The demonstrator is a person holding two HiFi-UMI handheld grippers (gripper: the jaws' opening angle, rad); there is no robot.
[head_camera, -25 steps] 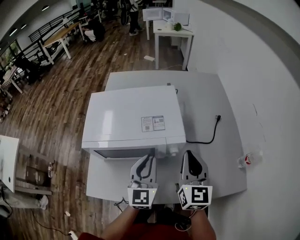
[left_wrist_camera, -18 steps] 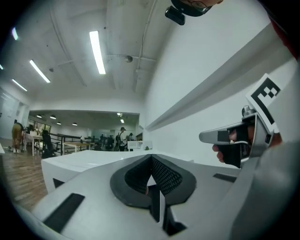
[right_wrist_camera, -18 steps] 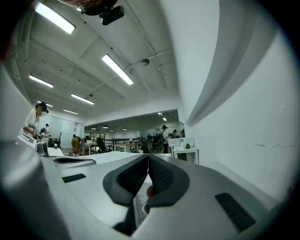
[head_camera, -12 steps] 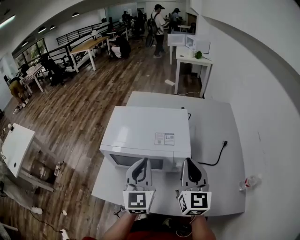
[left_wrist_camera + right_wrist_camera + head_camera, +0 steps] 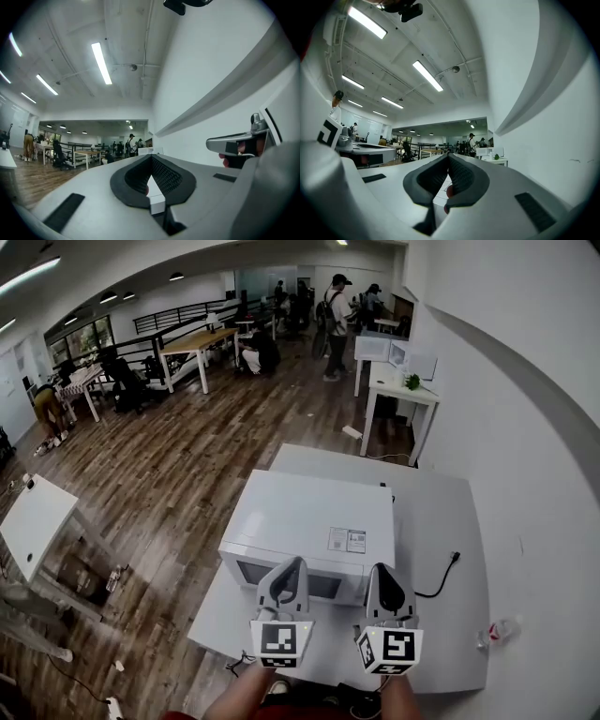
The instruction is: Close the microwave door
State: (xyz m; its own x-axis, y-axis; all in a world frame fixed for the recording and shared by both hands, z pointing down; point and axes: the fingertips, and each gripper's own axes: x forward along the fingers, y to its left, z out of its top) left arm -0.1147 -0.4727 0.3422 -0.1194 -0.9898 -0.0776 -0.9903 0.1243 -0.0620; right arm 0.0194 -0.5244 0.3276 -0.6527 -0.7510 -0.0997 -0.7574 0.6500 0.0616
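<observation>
Hidden: in the head view both my grippers cover part of the front of the boxy white microwave [image 5: 314,517]. I can't read its right-hand end behind my right gripper.
Cut off: my forearms run out of the bottom edge, with only a bit showing under each marker cube.
Hard to tell: both gripper views look level across the room, over the microwave. Each shows just a white sliver through the gap below the tips, and I can't say whether that is microwave or table. The small clear object [image 5: 495,634] near the table's right edge is too small to identify.
Left gripper [image 5: 292,566]: grey, two-jaw, tips pressed together, nothing between them.
Right gripper [image 5: 382,573]: same build, tips pressed together, empty.
Door: the dark-windowed front panel [image 5: 325,585] lies flush with the body, so it is closed.
Microwave vs jaws: it sits ahead of and below both tips. Left tip is over the window, right tip over the right end. I can't confirm contact.
Table: the flat white table [image 5: 445,643] carries the microwave. A black power cable [image 5: 441,582] lies to the microwave's right.
</observation>
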